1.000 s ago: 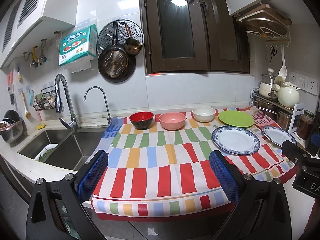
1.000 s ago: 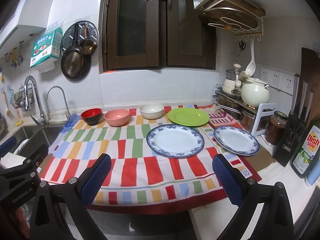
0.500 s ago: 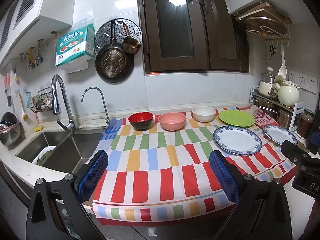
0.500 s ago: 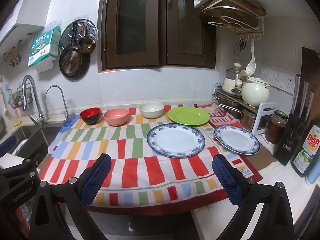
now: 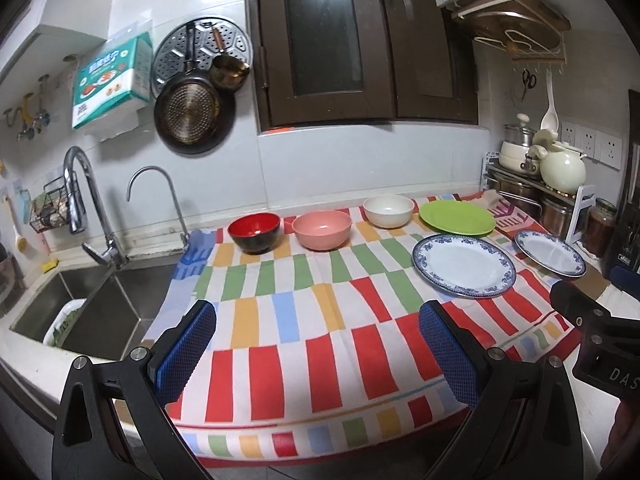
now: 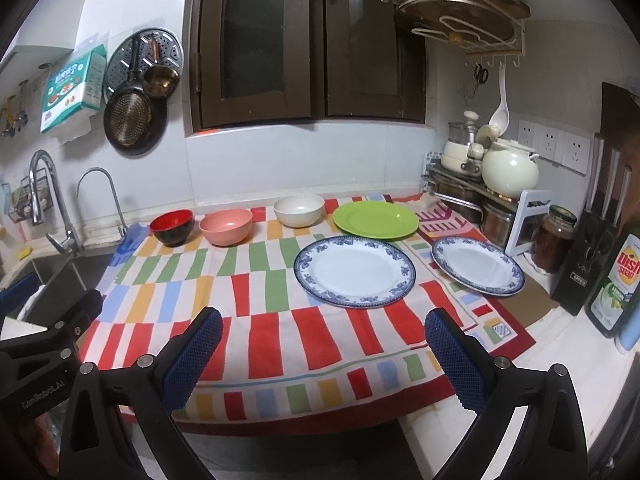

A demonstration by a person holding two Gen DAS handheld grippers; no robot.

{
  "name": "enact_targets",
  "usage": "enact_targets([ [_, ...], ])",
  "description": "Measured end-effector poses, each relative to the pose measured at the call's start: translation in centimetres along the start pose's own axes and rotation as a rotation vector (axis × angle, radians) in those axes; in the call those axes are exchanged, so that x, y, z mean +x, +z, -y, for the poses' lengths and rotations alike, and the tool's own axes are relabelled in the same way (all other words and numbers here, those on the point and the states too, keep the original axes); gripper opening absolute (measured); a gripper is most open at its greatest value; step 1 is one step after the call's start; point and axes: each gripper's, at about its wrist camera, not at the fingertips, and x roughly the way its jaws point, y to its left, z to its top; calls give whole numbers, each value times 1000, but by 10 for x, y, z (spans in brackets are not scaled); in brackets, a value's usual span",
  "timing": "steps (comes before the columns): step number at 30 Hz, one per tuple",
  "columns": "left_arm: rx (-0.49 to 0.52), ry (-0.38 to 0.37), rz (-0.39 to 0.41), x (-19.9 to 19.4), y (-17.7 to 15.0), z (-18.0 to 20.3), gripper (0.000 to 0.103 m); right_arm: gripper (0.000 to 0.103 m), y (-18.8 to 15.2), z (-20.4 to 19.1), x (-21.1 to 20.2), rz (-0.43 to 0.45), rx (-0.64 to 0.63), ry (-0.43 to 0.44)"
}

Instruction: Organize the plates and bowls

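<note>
On a striped cloth point(image 5: 304, 320) stand a red-and-black bowl point(image 5: 254, 231), a pink bowl point(image 5: 321, 229) and a white bowl point(image 5: 388, 210) in a row at the back. A green plate point(image 5: 456, 218) lies right of them. A large blue-rimmed plate point(image 5: 464, 265) lies in front of it, a smaller blue-rimmed plate point(image 5: 550, 252) further right. All also show in the right wrist view: red bowl point(image 6: 173, 226), pink bowl point(image 6: 226, 226), white bowl point(image 6: 299, 210), green plate point(image 6: 376, 219), large plate point(image 6: 355, 271), smaller plate point(image 6: 478, 264). My left gripper point(image 5: 316, 352) and right gripper point(image 6: 324, 358) are open and empty over the cloth's front edge.
A sink point(image 5: 80, 300) with two taps lies left of the cloth. A rack with pots and a kettle point(image 6: 508, 172), jars, a knife block point(image 6: 592, 248) and a dish soap bottle point(image 6: 616, 280) stand at the right. Pans hang on the wall point(image 5: 188, 120).
Both grippers have moved slightly forward toward the counter, so the dishes look a little closer. Nothing on the cloth has moved. Both grippers stay open.
</note>
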Motion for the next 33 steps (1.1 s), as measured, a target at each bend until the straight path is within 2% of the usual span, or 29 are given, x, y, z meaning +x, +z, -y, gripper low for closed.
enact_targets([
  [5,14,-11,4,24,15,11,103,102,7,8,19,-22,21,-25],
  [12,46,-13,43,70,44,40,103,102,27,25,57,-10,26,-63],
  [16,55,-19,28,100,56,57,103,102,41,41,87,-4,30,-92],
  [22,99,-21,-47,152,60,89,101,102,52,67,132,-29,42,-115],
  [28,126,-67,-140,200,63,113,99,102,54,92,180,-113,56,-131],
  [33,150,-105,-206,241,62,132,92,101,53,109,220,-184,90,-151],
])
